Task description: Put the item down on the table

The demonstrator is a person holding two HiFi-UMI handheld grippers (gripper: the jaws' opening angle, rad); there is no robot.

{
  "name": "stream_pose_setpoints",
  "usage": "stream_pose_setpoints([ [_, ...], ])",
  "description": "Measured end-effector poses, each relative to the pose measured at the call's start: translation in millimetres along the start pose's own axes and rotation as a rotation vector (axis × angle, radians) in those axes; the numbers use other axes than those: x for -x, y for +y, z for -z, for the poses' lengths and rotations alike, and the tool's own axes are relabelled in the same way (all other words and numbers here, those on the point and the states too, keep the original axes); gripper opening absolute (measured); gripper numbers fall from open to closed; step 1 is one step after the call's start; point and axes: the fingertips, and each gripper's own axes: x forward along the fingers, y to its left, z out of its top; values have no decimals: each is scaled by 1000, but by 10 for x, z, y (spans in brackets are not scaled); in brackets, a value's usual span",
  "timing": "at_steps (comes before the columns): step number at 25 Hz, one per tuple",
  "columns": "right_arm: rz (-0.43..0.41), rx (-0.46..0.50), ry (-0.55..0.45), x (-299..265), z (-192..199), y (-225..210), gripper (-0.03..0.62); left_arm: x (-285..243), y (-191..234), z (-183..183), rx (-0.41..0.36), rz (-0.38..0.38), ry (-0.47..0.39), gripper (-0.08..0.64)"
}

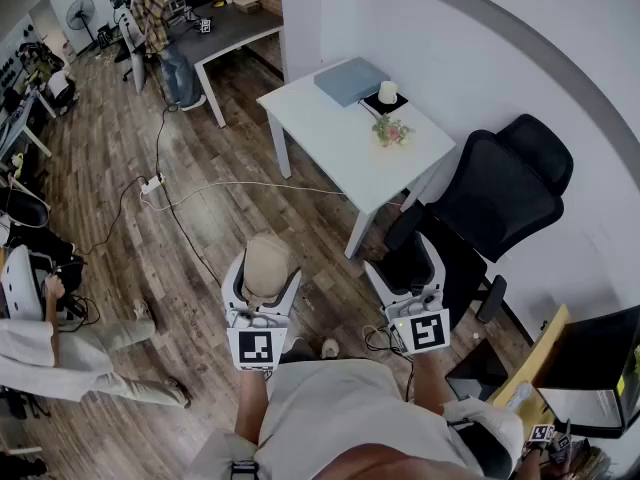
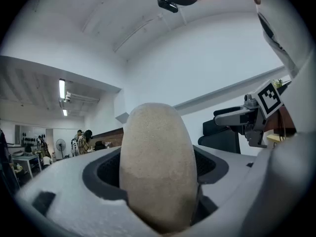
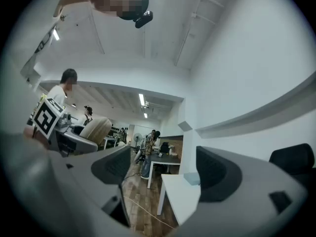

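A beige egg-shaped lump (image 2: 155, 167) is gripped in the left claw (image 1: 265, 271), well apart from the white counter (image 1: 335, 143); the right claw (image 3: 167, 172) is spread wide, nothing held

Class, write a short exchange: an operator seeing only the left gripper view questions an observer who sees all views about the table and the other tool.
Operator: Where is the table for this beige thing?
Observer: A white table stands ahead and slightly to the right in the head view.
Operator: Is the right tool free?
Observer: Yes, its jaws stand apart with nothing between them.
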Motion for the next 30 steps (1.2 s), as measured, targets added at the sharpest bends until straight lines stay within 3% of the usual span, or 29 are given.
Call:
stream_pose_setpoints([
  [15, -19, 2, -18, -101, 104, -108, 403, -233, -94, -78, -2, -8, -41, 400],
  [20, -21, 9, 14, -396, 189, -95, 399, -475, 96, 27, -62, 19, -53, 400],
  [25, -2, 8, 35, -763, 240, -67, 396, -729, 360, 72, 2, 29, -40, 400],
  [30, 29, 31, 31, -1110, 264, -81, 391, -978, 653, 126, 5, 53, -42, 400],
])
